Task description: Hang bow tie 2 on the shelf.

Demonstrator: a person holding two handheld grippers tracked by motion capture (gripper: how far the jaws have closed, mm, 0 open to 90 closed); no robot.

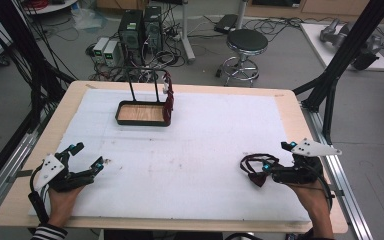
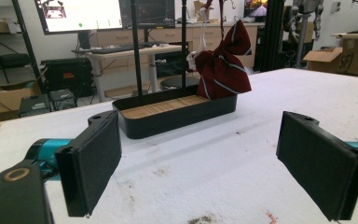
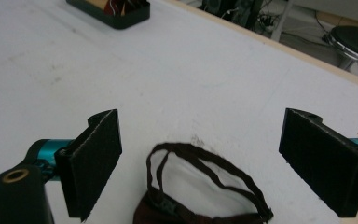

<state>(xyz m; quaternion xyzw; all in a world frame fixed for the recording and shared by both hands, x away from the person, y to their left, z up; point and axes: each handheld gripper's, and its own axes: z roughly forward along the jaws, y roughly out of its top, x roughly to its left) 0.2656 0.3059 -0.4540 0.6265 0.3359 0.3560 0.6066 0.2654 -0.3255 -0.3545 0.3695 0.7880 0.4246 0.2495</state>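
Right gripper (image 1: 276, 159) sits at the 4 o'clock area of the counter (image 1: 215, 125), held in the person's right hand (image 1: 312, 197). Its jaws stand wide apart and grasp nothing. A dark bow tie (image 1: 256, 170) with a looped strap lies flat on the white counter surface directly in front of this gripper, toward 9 o'clock from the jaws in the high view. In the right gripper view the bow tie (image 3: 205, 196) lies low between the two black jaws, its strap loop reaching toward 12 o'clock, and neither jaw pad touches it.

Left gripper (image 1: 87, 156) sits at the 8 o'clock area of the counter, held in the person's left hand (image 1: 62, 200). Its jaws are likewise spread wide and empty, resting just above or on the white surface; contact cannot be told.

A black tray stand (image 1: 142, 114) with a wooden floor and two upright black rods stands at the 11 o'clock area of the counter, well apart from both grippers. A striped red bow tie (image 1: 168, 102) hangs at its 3 o'clock end. In the left gripper view the tray stand (image 2: 177, 114) lies straight ahead at 12 o'clock, with the striped red bow tie (image 2: 223, 70) drooping over its end wall.
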